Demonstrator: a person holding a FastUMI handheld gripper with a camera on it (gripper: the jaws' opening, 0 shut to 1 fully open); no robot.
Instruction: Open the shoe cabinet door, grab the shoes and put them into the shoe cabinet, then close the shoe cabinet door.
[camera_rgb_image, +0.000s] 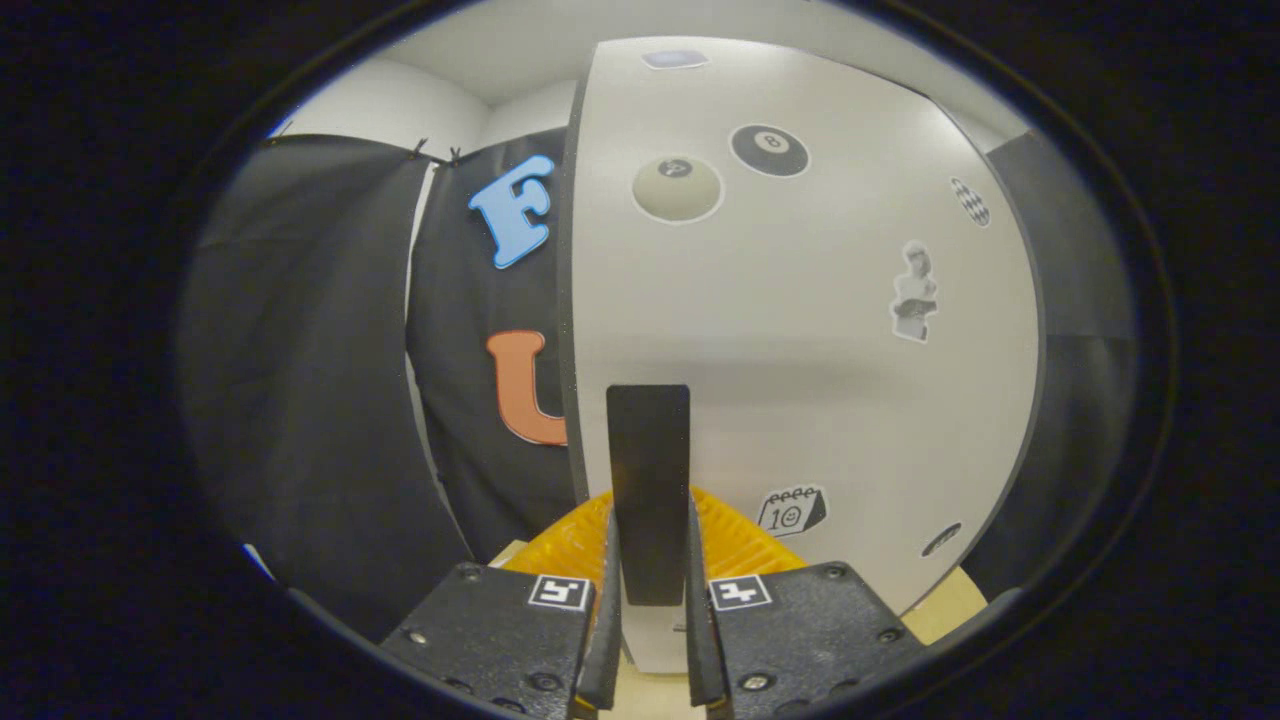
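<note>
Gripper (650, 600) clenched on handle (650, 480), 2 fingers (605, 620) pressing its sides. Handle dark, upright, fixed near left edge of door (800, 330). Door pale, just ahead, carrying stickers: 2 billiard balls (770, 150), figure (914, 292), calendar (792, 511). Yellow ribbed thing (575, 540) low behind fingers, what it is unclear. Black cloth wall (300, 380) left of door. Shoes not made out.
</note>
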